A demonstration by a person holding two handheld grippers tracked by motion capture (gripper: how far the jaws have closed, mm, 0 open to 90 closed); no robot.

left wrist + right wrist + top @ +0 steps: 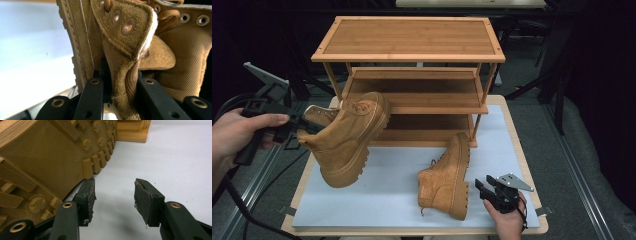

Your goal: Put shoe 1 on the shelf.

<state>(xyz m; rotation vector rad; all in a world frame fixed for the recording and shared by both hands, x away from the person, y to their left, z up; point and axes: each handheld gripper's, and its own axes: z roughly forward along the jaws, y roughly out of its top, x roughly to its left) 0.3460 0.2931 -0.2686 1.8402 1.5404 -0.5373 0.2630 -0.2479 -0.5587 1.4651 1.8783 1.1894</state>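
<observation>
The left gripper [301,123] is clamped on the collar of a tan boot [347,137], holding it tilted above the mat [377,200] in front of the rack [412,75]. The right gripper [482,189] rests on the mat, jaws apart and empty, just beside the sole of the second boot [447,177], which lies on its side.

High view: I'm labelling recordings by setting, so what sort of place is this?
Probably a staged recording workbench, not a home: a small bamboo shoe rack and two tan boots stand on a white-topped table, with dark stands and cables around.
</observation>
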